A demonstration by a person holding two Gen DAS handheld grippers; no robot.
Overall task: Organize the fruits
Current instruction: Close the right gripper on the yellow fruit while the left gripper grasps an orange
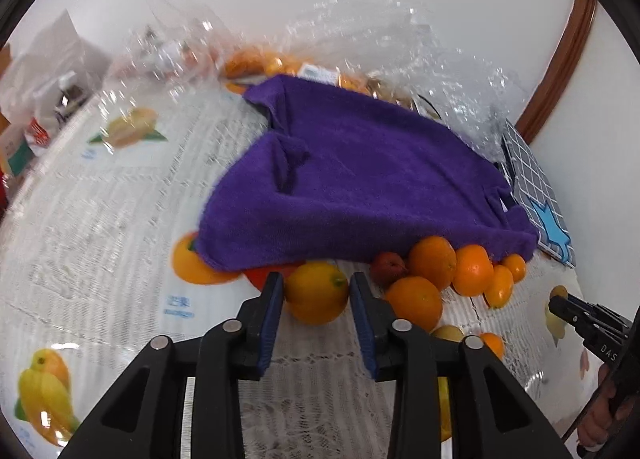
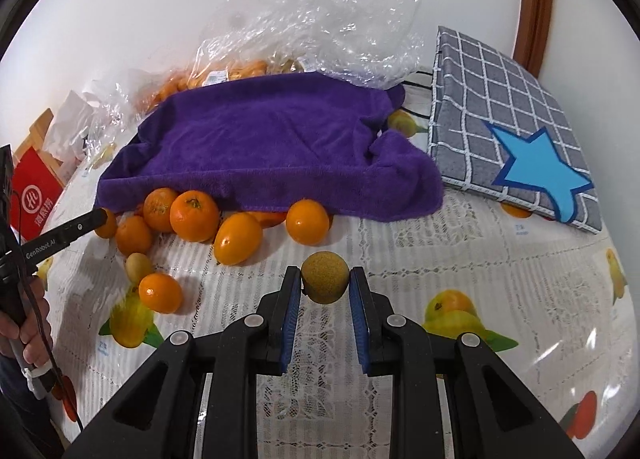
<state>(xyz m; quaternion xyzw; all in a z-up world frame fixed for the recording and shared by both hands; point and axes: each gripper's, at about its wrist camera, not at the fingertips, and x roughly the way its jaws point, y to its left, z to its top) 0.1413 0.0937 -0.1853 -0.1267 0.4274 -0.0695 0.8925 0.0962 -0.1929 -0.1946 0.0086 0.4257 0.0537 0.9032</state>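
1. We see the left gripper (image 1: pixel 316 291) low over the table (image 1: pixel 100 219), its jaws on either side of a yellow-orange fruit (image 1: pixel 318 293) that sits just in front of the purple towel (image 1: pixel 360 179). The left pad lies against the fruit's skin; whether the right pad also presses on it we cannot tell.
2. Our right gripper (image 2: pixel 325 279) has its jaws closed on a small brown, rough-skinned fruit (image 2: pixel 324 277), held between the blue pads above the lace-patterned cloth.
3. The loose oranges (image 2: pixel 194 215) lie in a cluster along the towel's front edge, some tucked partly under it; one more orange (image 2: pixel 307 221) sits alone at the hem, and a small one (image 2: pixel 161 293) lies apart nearer to us beside a pale yellow fruit (image 2: pixel 138 265).
4. Behind the towel stands a clear plastic bag (image 2: pixel 320 19) with more orange fruit inside.
5. To the right of the towel leans a grey checked box (image 2: pixel 500 107) with a blue star on it, touching the towel's corner.
6. At the left edge of the right wrist view, a hand (image 2: pixel 28 323) holds the left gripper's handle.
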